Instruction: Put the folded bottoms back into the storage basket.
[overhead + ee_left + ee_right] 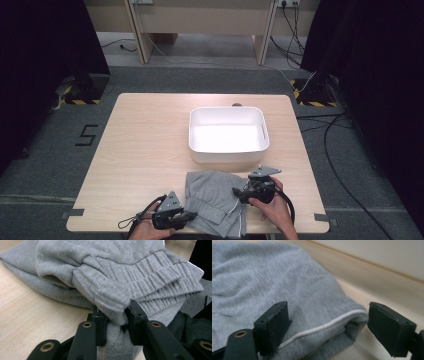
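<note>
Grey garment folded at the counter's near edge, before the white bin.
Left claw [113, 315] pinches the garment's [215, 200] left ribbed fold; right claw [328, 327] gapes wide around its right corner, bin [200, 150] just beyond.

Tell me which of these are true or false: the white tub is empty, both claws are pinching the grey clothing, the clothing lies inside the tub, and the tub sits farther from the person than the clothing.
1. The white tub is empty. True.
2. Both claws pinch the grey clothing. False: the left gripper is clamped on a fold of it, while the right gripper stands open around a folded edge.
3. The clothing lies inside the tub. False: it lies on the table, near the person's edge.
4. The tub sits farther from the person than the clothing. True.
</note>
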Motion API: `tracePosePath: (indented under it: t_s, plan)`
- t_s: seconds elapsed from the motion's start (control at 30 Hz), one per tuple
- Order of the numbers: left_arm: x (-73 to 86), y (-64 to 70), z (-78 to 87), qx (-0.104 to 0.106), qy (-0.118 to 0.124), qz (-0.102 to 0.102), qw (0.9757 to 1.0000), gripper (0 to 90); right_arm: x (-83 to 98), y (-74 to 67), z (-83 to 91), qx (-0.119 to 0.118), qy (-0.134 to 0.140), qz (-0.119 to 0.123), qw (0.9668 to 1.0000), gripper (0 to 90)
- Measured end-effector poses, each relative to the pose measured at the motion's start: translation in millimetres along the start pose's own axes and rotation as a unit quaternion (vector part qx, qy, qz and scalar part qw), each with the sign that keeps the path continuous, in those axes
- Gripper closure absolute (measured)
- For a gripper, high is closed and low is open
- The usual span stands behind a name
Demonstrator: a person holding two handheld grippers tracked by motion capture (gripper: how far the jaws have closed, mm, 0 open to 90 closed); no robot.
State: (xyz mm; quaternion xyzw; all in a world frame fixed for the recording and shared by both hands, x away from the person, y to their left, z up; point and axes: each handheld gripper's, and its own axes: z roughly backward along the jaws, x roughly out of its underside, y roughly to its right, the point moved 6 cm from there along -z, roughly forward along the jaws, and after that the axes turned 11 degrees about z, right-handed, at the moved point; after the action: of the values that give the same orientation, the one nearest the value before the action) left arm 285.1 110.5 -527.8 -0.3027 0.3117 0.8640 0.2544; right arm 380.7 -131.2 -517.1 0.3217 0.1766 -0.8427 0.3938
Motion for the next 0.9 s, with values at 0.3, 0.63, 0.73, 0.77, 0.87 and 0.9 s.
tracePosePath:
  t_s: [0.3,0.63,0.73,0.77,0.87,0.9]
  plan:
    - [0.9,0.5,0.0,-0.003,0.007,-0.001,1.0,71.2,4.1,-7.5,-7.3,-0.05,0.029,-0.001,0.9984,40.3]
    - [-2.8,9.1,5.9,-0.006,0.01,-0.029,0.9995,75.2,-4.6,-11.1,2.1,-0.046,0.069,0.018,0.9964,67.1]
    - [-7.2,13.3,11.4,0.003,0.018,-0.029,0.9994,76.0,-11.3,-14.0,8.7,-0.048,0.091,0.021,0.9945,67.8]
    - [-8.4,14.7,12.9,0.005,0.019,-0.029,0.9994,76.1,-14.8,-15.9,13.0,-0.049,0.098,0.026,0.9937,67.9]
    - [-12.3,21.1,19.2,0.016,0.023,-0.032,0.9991,76.3,-23.4,-22.2,22.6,-0.042,0.109,0.041,0.9924,68.0]
    - [-14.3,24.0,21.7,0.019,0.025,-0.036,0.9988,76.3,-25.4,-23.5,24.7,-0.041,0.111,0.045,0.9919,68.0]
